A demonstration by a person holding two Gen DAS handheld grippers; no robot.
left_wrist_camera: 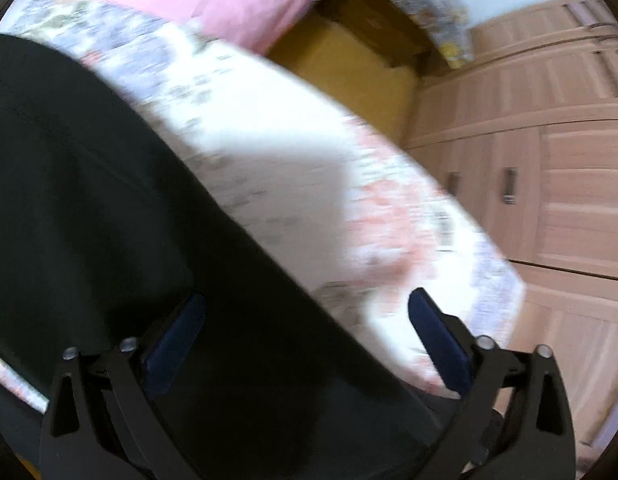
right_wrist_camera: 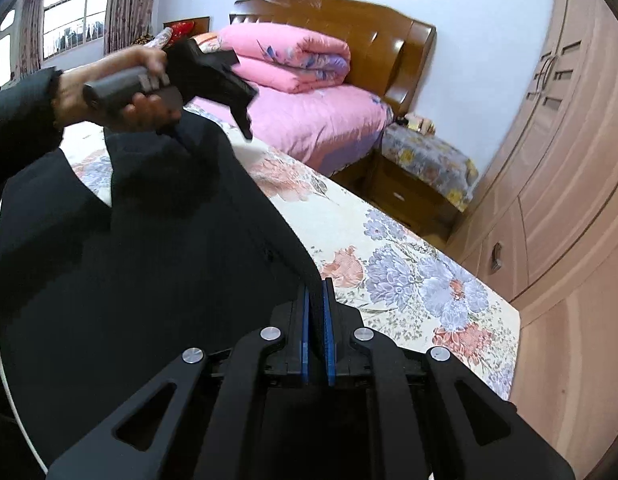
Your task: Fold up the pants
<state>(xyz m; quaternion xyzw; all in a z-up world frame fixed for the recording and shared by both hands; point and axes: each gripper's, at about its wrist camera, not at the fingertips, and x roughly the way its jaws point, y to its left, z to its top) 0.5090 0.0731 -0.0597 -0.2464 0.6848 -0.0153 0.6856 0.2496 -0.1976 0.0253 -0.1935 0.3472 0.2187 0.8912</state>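
Lying lengthwise on the floral bedspread [right_wrist_camera: 409,272], the black pants [right_wrist_camera: 149,260] run from the near edge toward the pink bedding [right_wrist_camera: 309,116]. The right gripper [right_wrist_camera: 317,312] pinches their near edge, pads closed on cloth. The left gripper [left_wrist_camera: 305,340] hangs wide-jawed over them, gripping nothing.
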